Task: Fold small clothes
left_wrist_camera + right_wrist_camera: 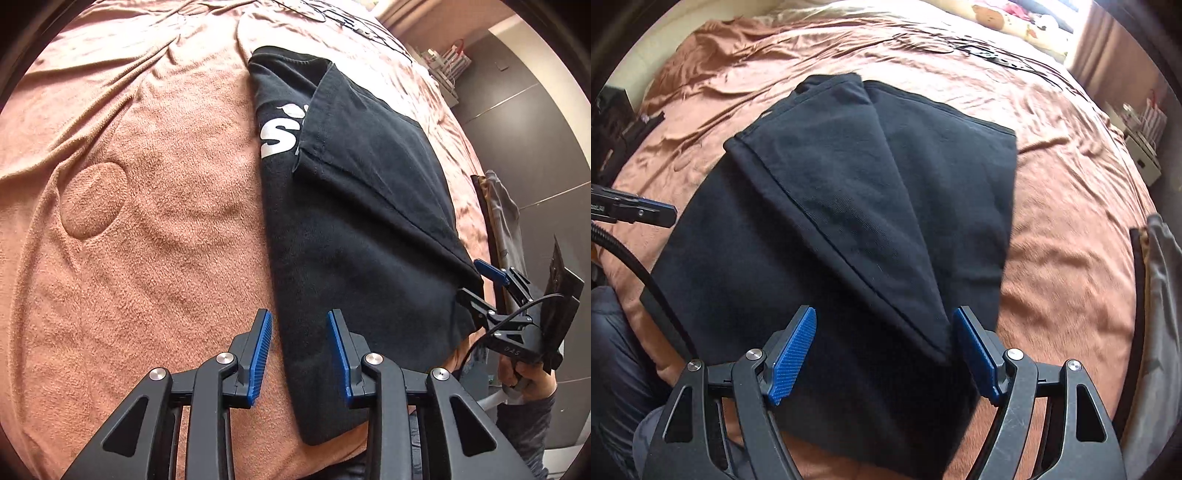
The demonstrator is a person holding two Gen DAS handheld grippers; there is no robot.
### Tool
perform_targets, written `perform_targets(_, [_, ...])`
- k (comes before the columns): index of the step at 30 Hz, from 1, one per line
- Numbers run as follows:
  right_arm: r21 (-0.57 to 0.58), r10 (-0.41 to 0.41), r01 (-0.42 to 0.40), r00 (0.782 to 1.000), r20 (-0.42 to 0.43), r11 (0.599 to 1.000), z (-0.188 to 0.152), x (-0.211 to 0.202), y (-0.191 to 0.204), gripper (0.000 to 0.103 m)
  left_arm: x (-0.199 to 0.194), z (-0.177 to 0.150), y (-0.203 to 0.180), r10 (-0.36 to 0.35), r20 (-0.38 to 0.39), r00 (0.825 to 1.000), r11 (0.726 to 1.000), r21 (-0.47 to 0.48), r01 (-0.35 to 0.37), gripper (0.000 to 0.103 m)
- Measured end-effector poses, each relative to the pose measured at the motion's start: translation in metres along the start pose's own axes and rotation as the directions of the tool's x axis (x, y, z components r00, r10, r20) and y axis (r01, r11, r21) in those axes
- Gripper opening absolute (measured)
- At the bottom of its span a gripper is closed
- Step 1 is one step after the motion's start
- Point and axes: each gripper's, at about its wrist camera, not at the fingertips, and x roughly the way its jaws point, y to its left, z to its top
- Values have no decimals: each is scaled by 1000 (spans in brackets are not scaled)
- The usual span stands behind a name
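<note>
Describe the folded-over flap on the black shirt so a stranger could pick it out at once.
Start at the pink-brown blanket covering the bed, where a black T-shirt lies flat. On top of it, one side of the shirt is turned inward as a flap with a stitched hem edge. Unlike the layer beneath, it partly hides the white print.

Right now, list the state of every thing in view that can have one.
Black cotton T-shirt: lying on the bed, one side folded over, white print partly covered.
Left gripper: open, pads straddling the shirt's edge, not pressing.
Right gripper: open, folded flap's corner between its pads.
Salmon-pink bedspread: wrinkled.
</note>
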Motion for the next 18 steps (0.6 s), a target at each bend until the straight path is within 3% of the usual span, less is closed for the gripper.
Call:
perform_targets(13, [-49, -59, 57, 997, -47, 997, 71, 57, 31, 75, -8, 20, 18, -1, 8, 1000, 1000, -11, 1, 33])
perform_targets(18, [6, -50, 50, 998, -35, 999, 84, 66, 16, 75, -9, 30, 25, 10, 8, 1000, 1000, -21, -10, 33])
